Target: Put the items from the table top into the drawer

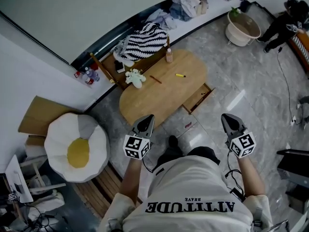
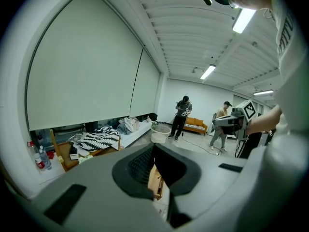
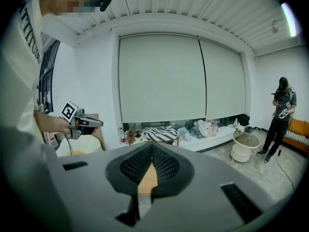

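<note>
- The bench, an oval wooden top, stands ahead of the person and carries all the task items. None of them is in a hand-held gripper yet.
- The drawer is pulled out of the bench side nearest the person, toward its right end. Its contents are too small to make out.
- The left hand-held gripper is clenched with nothing between its jaws. It is held out in front of the person's body, well short of the bench.
- The right hand-held gripper is likewise clenched and empty, level with the left one and well apart from it.
- The soft toy lies near the far left edge of the bench.
- The bottle stands upright at the far edge.
- The brown stick lies flat just beside the soft toy.
- The yellow pen lies flat on the right half, the item nearest the drawer.
- Step in hand, as judged: the approach to the bench, before the first pick.
- Next move, as judged: bring one hand-held gripper over an item, spread its jaws, then close on that item. The thin flat items call for a low, square grip.
</note>
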The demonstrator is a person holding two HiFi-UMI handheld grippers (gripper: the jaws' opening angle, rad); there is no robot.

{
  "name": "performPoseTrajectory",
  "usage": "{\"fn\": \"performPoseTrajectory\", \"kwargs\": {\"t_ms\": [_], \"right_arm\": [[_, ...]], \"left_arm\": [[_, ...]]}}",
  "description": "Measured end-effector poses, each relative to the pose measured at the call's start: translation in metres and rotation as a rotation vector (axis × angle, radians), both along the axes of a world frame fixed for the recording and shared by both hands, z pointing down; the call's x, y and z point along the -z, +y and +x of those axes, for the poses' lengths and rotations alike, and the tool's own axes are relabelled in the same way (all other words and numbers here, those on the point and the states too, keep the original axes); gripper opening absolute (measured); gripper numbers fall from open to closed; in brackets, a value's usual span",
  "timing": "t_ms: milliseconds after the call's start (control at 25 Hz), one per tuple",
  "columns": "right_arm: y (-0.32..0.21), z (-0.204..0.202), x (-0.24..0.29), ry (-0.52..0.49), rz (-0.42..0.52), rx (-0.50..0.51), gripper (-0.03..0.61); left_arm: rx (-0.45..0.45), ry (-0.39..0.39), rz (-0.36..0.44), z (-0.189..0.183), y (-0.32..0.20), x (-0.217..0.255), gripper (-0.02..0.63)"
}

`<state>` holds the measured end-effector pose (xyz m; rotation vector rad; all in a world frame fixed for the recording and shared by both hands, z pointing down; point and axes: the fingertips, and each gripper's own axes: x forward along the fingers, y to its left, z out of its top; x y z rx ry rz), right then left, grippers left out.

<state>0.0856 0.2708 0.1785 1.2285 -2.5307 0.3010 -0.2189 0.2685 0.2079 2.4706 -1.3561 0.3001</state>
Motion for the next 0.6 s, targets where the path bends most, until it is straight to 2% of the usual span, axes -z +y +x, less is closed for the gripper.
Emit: {"fn": "performPoseTrajectory", "kwargs": {"t_ms": [280,600], "right_arm": [[-0.018,-0.017,-0.009,-0.001,-0.031,0.011,0.020],[-0.046,-0.010,-0.017,-0.001,-0.061,0.002,0.020]], "left_arm": [[-0.020,0.010,-0.027,-0.010,-0.023,-0.009,0.021],[-0.076,0.052,-0.059,0.009,-0.037,-0.014,0.021]]}}
